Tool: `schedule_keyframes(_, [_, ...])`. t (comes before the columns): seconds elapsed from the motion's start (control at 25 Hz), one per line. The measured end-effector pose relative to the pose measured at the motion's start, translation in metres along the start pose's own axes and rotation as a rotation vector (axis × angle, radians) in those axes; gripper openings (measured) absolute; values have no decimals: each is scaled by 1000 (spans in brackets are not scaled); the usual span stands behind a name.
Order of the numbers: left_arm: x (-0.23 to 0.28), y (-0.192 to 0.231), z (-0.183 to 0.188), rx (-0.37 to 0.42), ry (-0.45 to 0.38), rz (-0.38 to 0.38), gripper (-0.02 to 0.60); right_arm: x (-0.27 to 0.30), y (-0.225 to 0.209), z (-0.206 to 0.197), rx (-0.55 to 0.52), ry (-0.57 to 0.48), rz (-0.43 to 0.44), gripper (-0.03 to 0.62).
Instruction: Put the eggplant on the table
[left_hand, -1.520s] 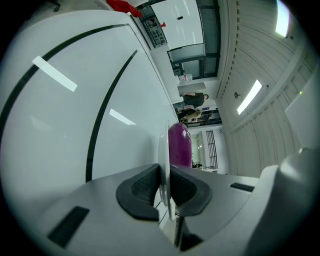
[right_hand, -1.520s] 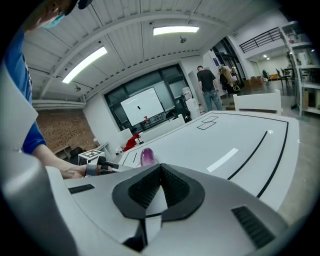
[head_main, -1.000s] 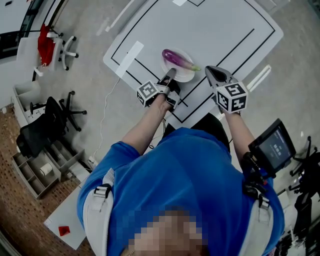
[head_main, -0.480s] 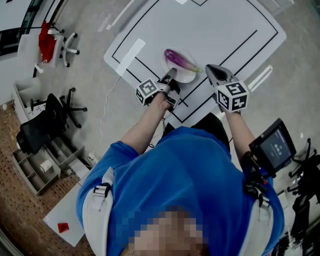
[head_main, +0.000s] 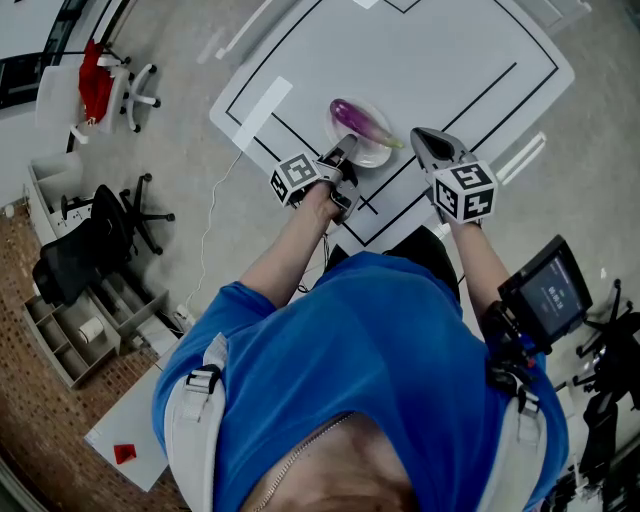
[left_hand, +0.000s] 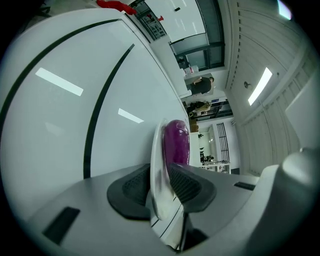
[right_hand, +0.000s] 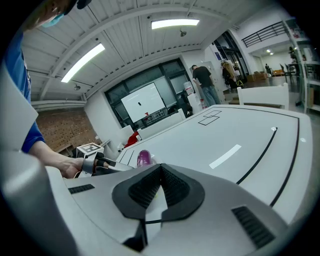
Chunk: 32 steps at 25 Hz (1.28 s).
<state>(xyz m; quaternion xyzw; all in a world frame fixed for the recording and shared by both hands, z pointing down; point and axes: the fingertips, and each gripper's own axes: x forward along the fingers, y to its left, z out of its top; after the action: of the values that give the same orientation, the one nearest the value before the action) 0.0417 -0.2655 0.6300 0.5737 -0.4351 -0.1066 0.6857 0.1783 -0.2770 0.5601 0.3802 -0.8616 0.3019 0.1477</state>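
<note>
White lined surface (head_main: 450, 60); eggplant (head_main: 360, 120) lies on plate (head_main: 375, 154), not yet moved. Left tool (head_main: 345, 150) jaws, just opening, straddle plate rim; right tool (head_main: 421, 136) closed, empty

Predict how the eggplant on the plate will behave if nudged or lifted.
The eggplant looks rounded and elongated, so a sideways nudge would probably roll it. Its purple skin appears smooth, so a grip might slip. It lies on a shallow white plate, whose low rim likely would not stop it.

Nothing legible: only square black-and-white patterns on left marker cube (head_main: 294, 177) and right marker cube (head_main: 465, 192), monitor screen (head_main: 548, 295) print too small.
</note>
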Motion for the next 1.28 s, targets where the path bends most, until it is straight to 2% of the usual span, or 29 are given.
schedule_keyframes(0.52, [1,-8,-4,178,96,79,186,6,1,7,0,-1,9,2])
schedule_keyframes(0.92, [-11,-4,-8,177,140,95,186,4,6,9,-1,-5,7,2])
schedule_keyframes(1.0, [-12,-4,-9,207,158,108,187,5,6,9,-1,-8,9,2])
schedule_keyframes(1.08, [-12,-5,-11,236,176,116,227,5,6,9,-2,-10,12,2])
schedule_keyframes(1.28, [-16,-3,-15,310,205,145,244,5,9,9,-1,-15,18,2])
